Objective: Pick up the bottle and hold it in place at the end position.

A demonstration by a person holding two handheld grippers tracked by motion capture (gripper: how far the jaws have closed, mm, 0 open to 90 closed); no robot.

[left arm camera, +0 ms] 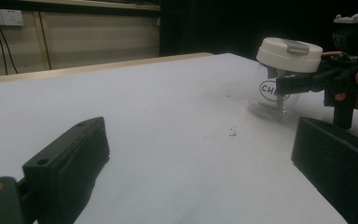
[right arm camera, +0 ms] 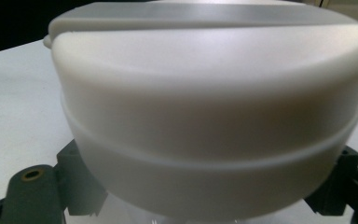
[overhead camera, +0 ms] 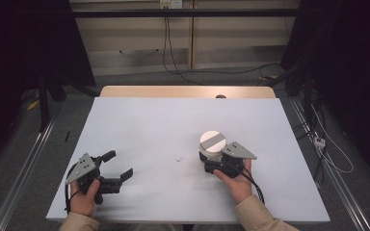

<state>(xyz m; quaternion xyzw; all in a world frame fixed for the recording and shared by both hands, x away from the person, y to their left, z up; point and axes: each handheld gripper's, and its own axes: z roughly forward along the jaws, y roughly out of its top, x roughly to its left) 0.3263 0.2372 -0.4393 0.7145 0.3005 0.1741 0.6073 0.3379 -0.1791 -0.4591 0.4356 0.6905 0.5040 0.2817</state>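
A clear plastic cup (overhead camera: pixel 212 143) with a white lid and a grey strip on top stands right of the table's middle. My right gripper (overhead camera: pixel 211 155) reaches it from the near side, with its jaws shut on the clear body just under the lid. In the left gripper view the cup (left arm camera: pixel 269 93) shows dark printed letters, and the right gripper (left arm camera: pixel 303 81) clamps it from the right. The white lid (right arm camera: pixel 209 93) looms close in the right gripper view, a jaw at each side below it. My left gripper (overhead camera: pixel 120 164) rests open at the near left, nothing between its jaws (left arm camera: pixel 200 130).
The white table top (overhead camera: pixel 149 120) has a wooden far edge (overhead camera: pixel 188 91). A few small dark specks (overhead camera: pixel 179 159) lie between the two grippers. Cables (overhead camera: pixel 327 144) trail on the floor to the right, and metal rails run along both sides of the table.
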